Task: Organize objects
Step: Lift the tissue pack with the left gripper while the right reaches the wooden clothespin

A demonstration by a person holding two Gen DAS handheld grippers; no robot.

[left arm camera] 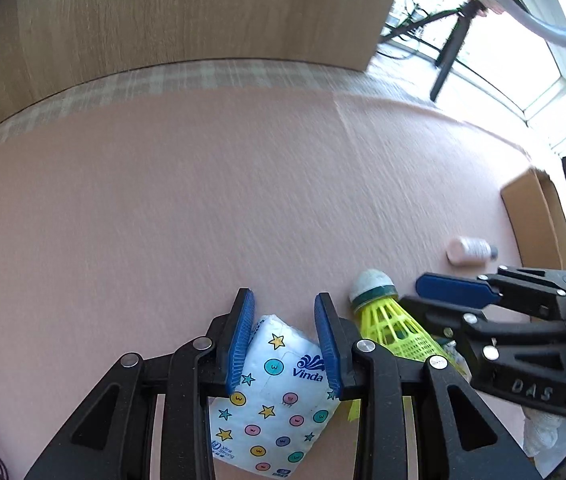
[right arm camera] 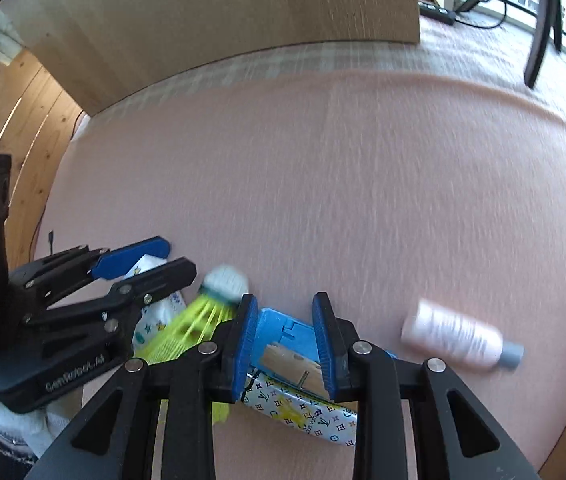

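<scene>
Bottle [right arm camera: 461, 338] motion-blurred — label unreadable; shuttlecock [right arm camera: 213, 304] smeared, skirt partly behind tool arms.

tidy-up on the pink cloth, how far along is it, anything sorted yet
Nothing looks sorted yet: the cardboard box shows no items that I can see. In hand: the left tool grips the tissue pack, and the right tool is clamped on a blue object. Left: the yellow shuttlecock and the small bottle lie loose on the cloth.
</scene>
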